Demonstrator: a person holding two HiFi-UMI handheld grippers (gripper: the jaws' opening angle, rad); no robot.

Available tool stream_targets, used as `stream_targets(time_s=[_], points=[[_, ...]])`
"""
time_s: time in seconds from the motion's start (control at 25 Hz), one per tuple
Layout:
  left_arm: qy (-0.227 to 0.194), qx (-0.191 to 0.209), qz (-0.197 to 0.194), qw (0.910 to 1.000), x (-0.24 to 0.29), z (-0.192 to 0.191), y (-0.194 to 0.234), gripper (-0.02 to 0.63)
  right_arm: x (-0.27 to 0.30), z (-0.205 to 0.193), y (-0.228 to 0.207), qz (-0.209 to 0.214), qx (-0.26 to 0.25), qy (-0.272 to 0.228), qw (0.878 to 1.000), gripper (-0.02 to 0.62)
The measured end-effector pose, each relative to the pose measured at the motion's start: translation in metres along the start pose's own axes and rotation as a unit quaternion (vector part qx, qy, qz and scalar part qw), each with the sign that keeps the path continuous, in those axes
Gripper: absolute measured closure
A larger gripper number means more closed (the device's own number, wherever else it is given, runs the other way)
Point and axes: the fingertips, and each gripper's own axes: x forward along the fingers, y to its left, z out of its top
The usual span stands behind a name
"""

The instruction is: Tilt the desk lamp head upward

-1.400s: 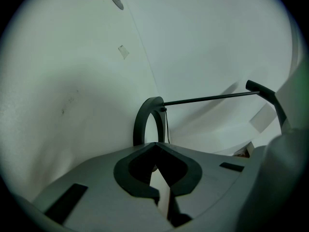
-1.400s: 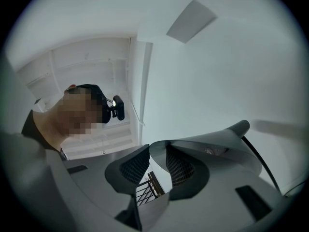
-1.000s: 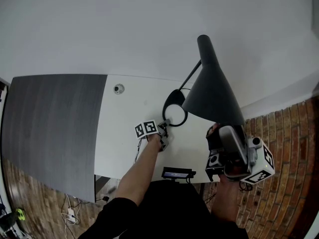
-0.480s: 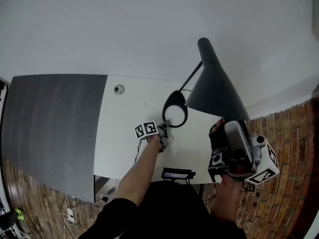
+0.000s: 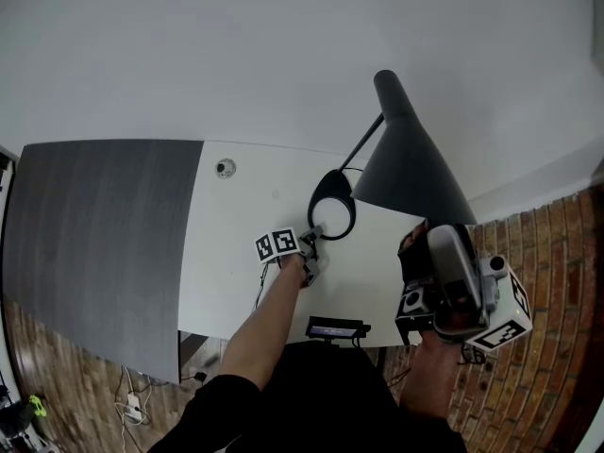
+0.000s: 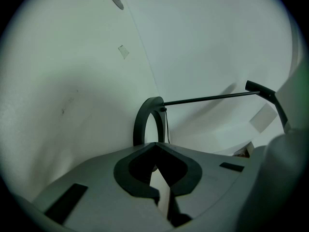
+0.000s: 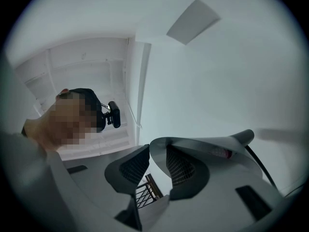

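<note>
**Both grippers on the lamp: one at its base, one at the rim of its shade**

My left gripper [image 5: 311, 244] sits low at the middle of the head view, at the near edge of the lamp's base ring [image 5: 317, 192] on the white desk [image 5: 236, 253]. In the left gripper view its jaws are drawn nearly together, with only a slit of desk showing between them. The ring's [image 6: 143, 122] near rim runs in behind their tips. I judge that I am pinching that rim so the base cannot slide or lift when the head is levered.

My right gripper [image 5: 412, 244] is at the lower right, up against the bottom edge of the lamp head [image 5: 406, 173]. In its own view the jaws straddle the shade's [image 7: 207, 145] wall, one ribbed pad inside the opening and one outside. The tips are closed on the rim, which gives me the longest lever for tipping it.

The lamp head is a dark grey cone, narrow end toward the upper middle of the frame. It is carried on a thin black rod [image 5: 362, 143] that slants down to the ring, and its mouth faces down toward me.
</note>
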Motion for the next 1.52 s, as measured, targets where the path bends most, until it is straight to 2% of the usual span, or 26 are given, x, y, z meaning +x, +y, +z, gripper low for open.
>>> stream_targets(time_s=[0.24, 0.92, 1.12, 1.24, 1.52], points=[[0.0, 0.001, 0.0, 1.0, 0.001, 0.001, -0.002, 0.595, 0.006, 0.009, 0.0, 0.0, -0.015, 0.003, 1.0, 0.502], [-0.001, 0.003, 0.001, 1.0, 0.0, 0.001, -0.002, 0.595, 0.012, 0.015, 0.003, -0.007, -0.015, 0.004, 1.0, 0.502], [0.0, 0.002, 0.001, 1.0, 0.001, 0.0, -0.003, 0.595, 0.008, 0.012, 0.007, -0.019, -0.049, -0.012, 0.999, 0.503], [-0.001, 0.002, 0.002, 1.0, 0.0, 0.001, -0.003, 0.595, 0.011, 0.014, 0.006, -0.033, -0.075, -0.006, 0.997, 0.503], [0.0, 0.004, 0.003, 1.0, 0.001, 0.0, -0.002, 0.595, 0.014, 0.02, 0.004, -0.041, -0.061, -0.006, 0.997, 0.503]])
